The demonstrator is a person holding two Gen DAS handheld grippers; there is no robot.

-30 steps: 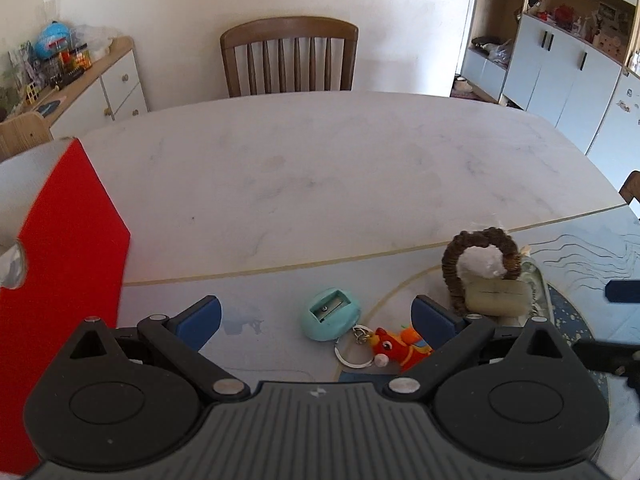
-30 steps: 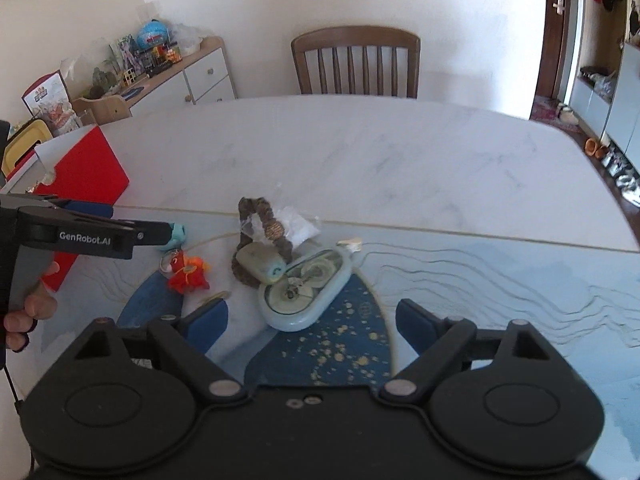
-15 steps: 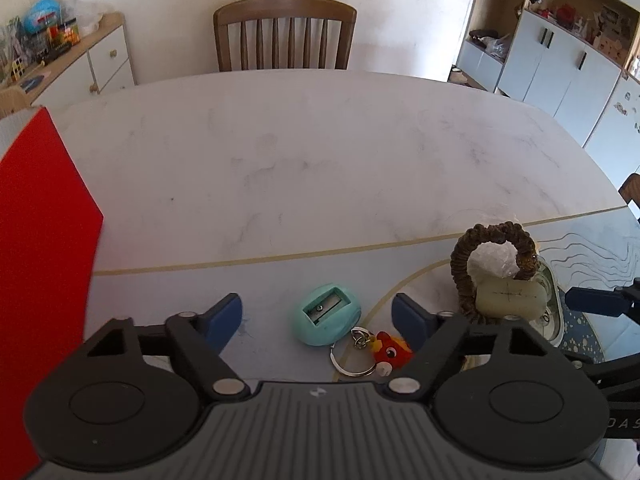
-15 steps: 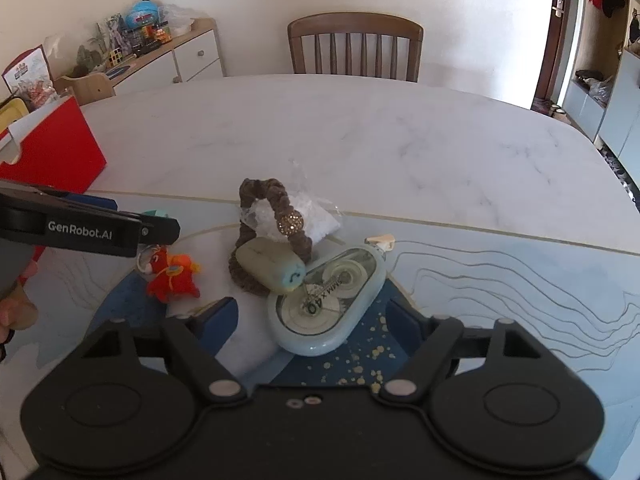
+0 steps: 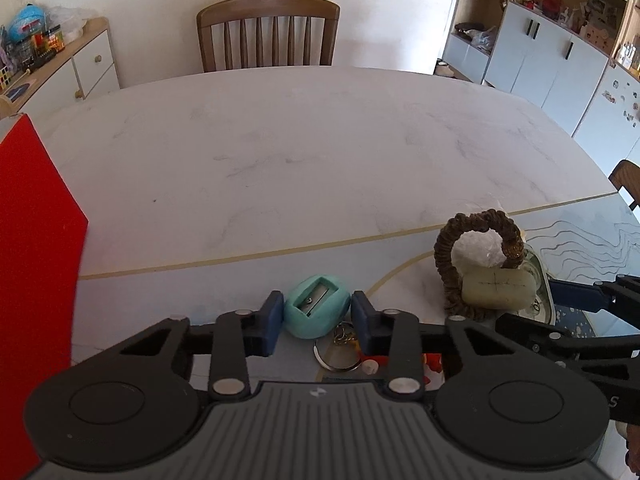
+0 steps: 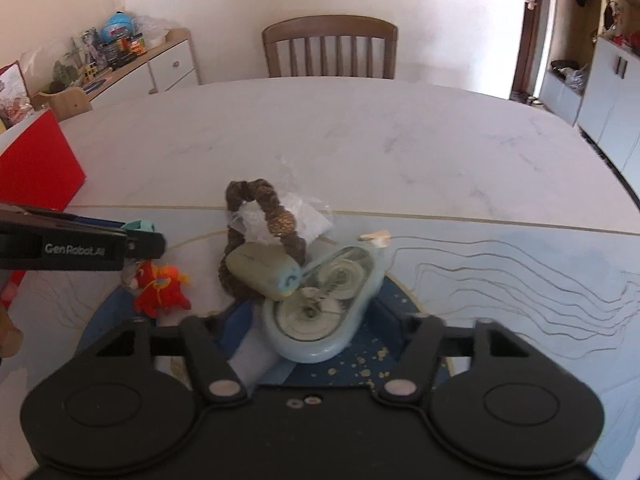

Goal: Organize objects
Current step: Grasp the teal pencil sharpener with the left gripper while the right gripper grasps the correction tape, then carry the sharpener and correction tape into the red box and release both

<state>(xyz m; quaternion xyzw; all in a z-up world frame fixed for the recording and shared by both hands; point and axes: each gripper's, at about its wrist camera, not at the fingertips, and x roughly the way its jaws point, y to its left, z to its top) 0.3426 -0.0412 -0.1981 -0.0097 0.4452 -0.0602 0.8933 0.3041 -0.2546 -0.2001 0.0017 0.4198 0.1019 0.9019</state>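
Observation:
My left gripper [image 5: 316, 316] is shut on a teal egg-shaped pencil sharpener [image 5: 316, 311] that rests on the table mat. A key ring [image 5: 336, 354] and a red plush keychain [image 6: 162, 288] lie just behind it. My right gripper [image 6: 312, 332] has closed around the near end of a pale blue correction tape dispenser [image 6: 320, 316]. A pale green eraser [image 6: 262, 270] and a brown braided ring [image 6: 260, 200] with a clear plastic bag [image 6: 304, 216] lean on the dispenser's far side. The left gripper's arm also shows in the right wrist view [image 6: 80, 248].
A red box [image 5: 36, 248] stands at the table's left edge. A wooden chair [image 5: 268, 32] is at the far side. A sideboard [image 6: 132, 68] with toys is far left; white cabinets [image 5: 560, 60] are at the right. The blue patterned mat [image 6: 520, 272] covers the near table.
Both grippers moved forward and down. The left jaws closed onto the sharpener. The right jaws narrowed around the tape dispenser's near end.

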